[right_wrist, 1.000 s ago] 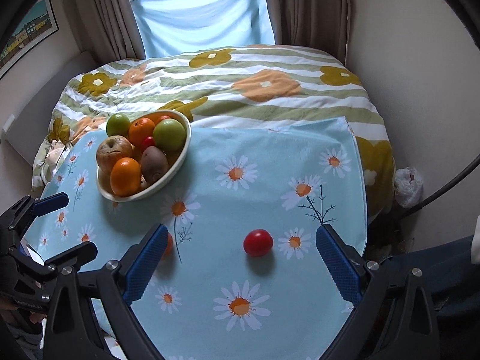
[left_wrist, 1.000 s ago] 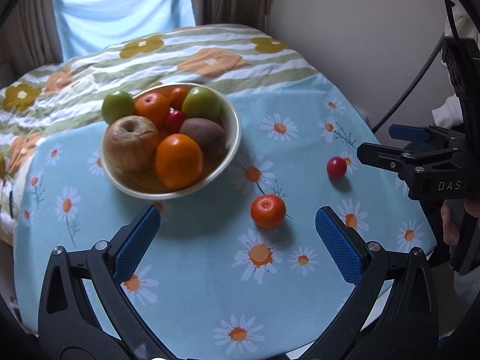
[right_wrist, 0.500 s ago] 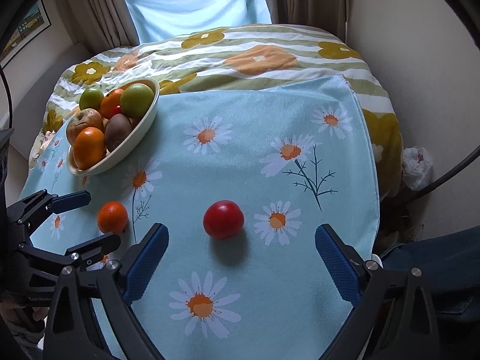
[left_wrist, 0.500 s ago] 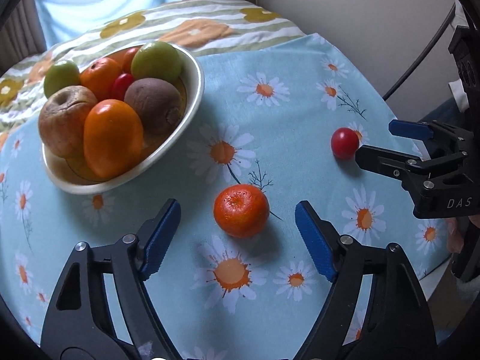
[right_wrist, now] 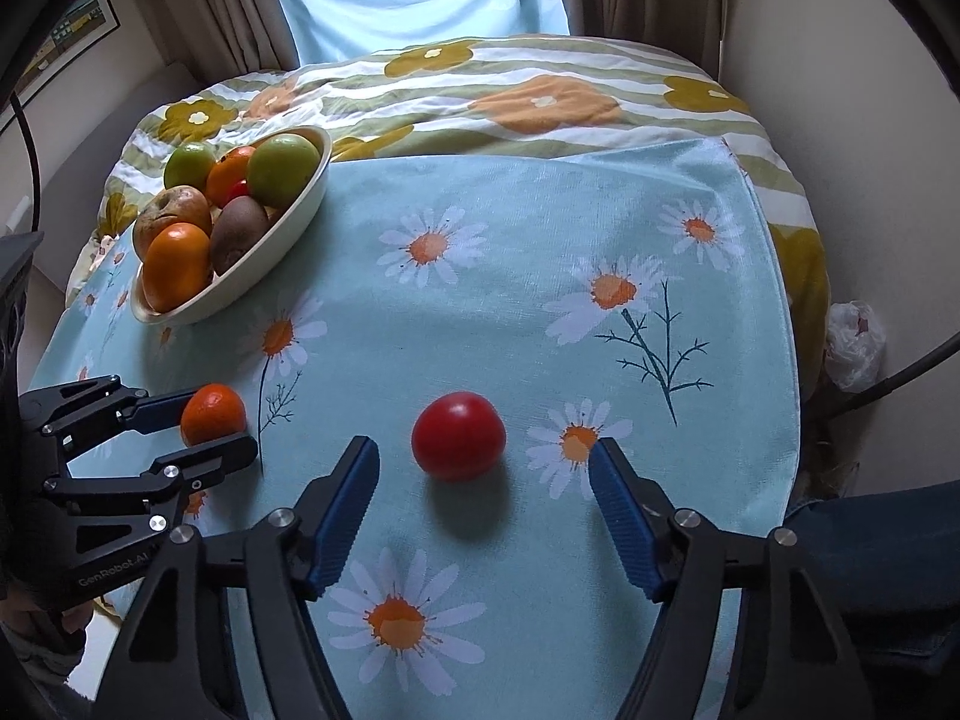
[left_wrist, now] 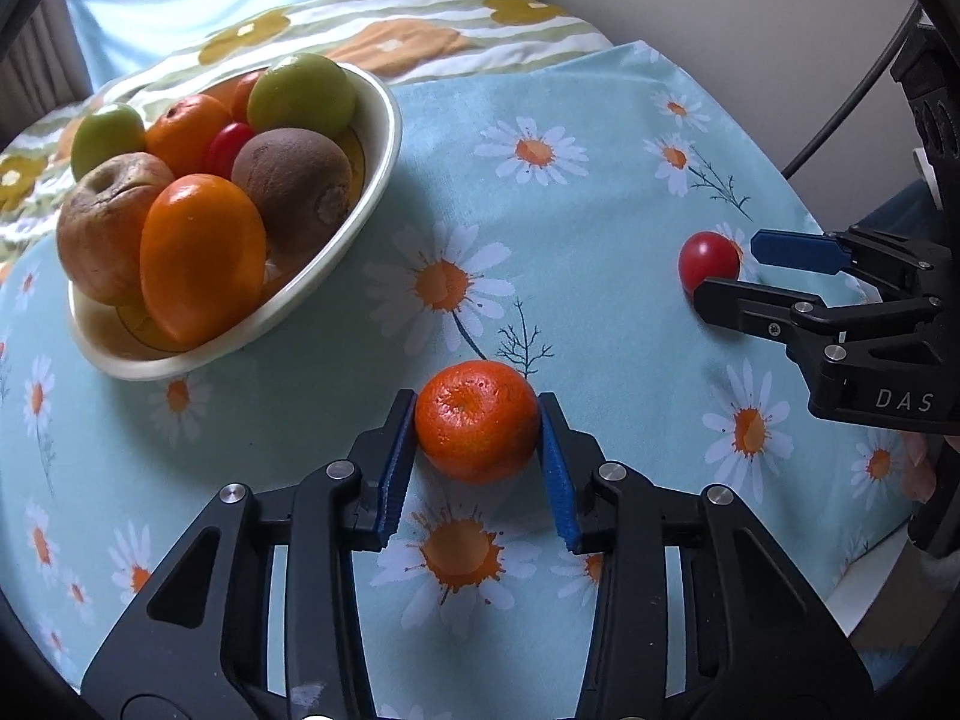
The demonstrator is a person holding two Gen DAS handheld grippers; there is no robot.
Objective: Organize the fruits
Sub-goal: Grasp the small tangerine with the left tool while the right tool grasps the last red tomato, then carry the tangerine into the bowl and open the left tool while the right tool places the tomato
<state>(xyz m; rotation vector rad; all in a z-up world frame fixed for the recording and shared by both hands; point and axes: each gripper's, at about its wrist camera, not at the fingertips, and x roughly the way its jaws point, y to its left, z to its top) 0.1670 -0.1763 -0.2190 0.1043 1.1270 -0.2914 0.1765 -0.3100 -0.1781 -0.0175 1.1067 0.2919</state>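
My left gripper (left_wrist: 478, 420) is shut on an orange mandarin (left_wrist: 477, 429) that rests on the daisy-print cloth (left_wrist: 600, 168); the mandarin also shows in the right wrist view (right_wrist: 213, 414), between the left gripper's fingers (right_wrist: 180, 402). My right gripper (right_wrist: 486, 468) is open, its blue pads on either side of a red tomato (right_wrist: 459, 435) and apart from it. The tomato also shows in the left wrist view (left_wrist: 708, 258), with the right gripper (left_wrist: 744, 270) around it. A cream bowl (left_wrist: 384, 138) at the left holds several fruits.
The bowl shows at the upper left of the right wrist view (right_wrist: 300, 204). A striped flower-print cover (right_wrist: 540, 90) lies beyond the blue cloth. The table edge drops off at the right, where a white plastic bag (right_wrist: 855, 342) lies on the floor by the wall.
My left gripper has moved forward and closed on the mandarin. My right gripper has moved forward and narrowed, so the tomato now lies between its pads.
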